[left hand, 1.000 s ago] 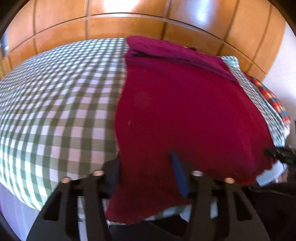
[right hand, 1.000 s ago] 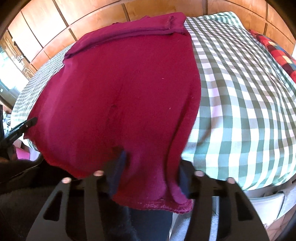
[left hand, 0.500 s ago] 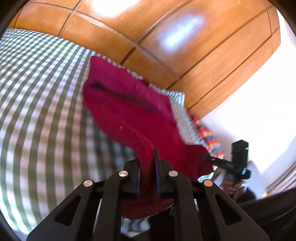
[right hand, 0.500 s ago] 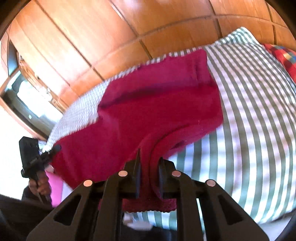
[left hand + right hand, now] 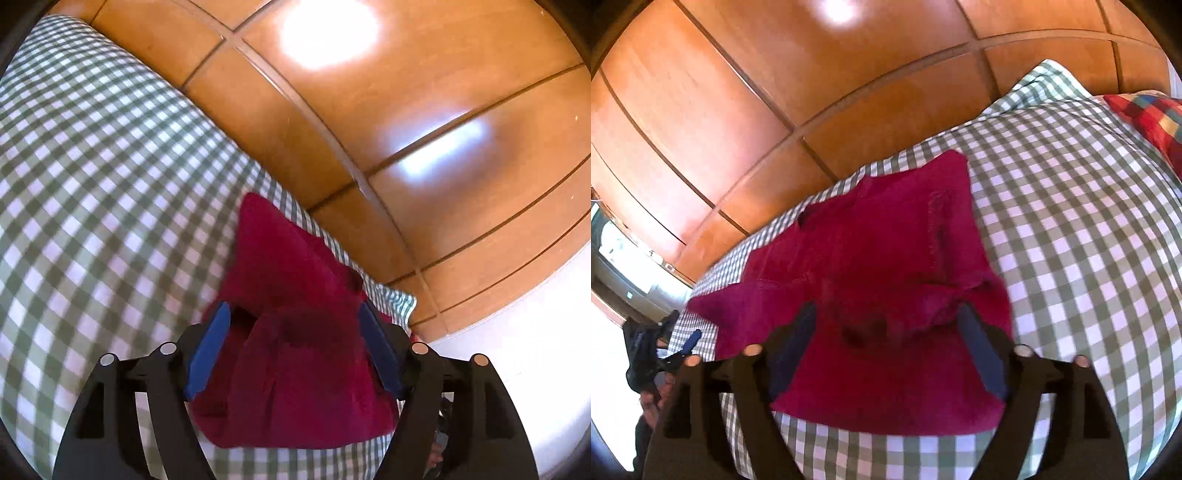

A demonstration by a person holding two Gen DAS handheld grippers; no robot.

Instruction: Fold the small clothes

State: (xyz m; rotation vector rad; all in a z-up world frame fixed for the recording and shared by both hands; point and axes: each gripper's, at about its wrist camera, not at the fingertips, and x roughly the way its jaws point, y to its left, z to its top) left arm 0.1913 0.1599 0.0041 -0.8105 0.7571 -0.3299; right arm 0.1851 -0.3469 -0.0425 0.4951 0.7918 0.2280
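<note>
Both grippers, left (image 5: 295,350) and right (image 5: 886,354), now stand wide open and hold nothing, where a moment ago they pinched the garment (image 5: 871,295). It lies folded over near the bed's (image 5: 1071,221) far edge, so this fold seems done

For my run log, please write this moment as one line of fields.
phase: fold laid down | left tool: open | right tool: open | red garment: folded, on checked cover | grip: none
</note>
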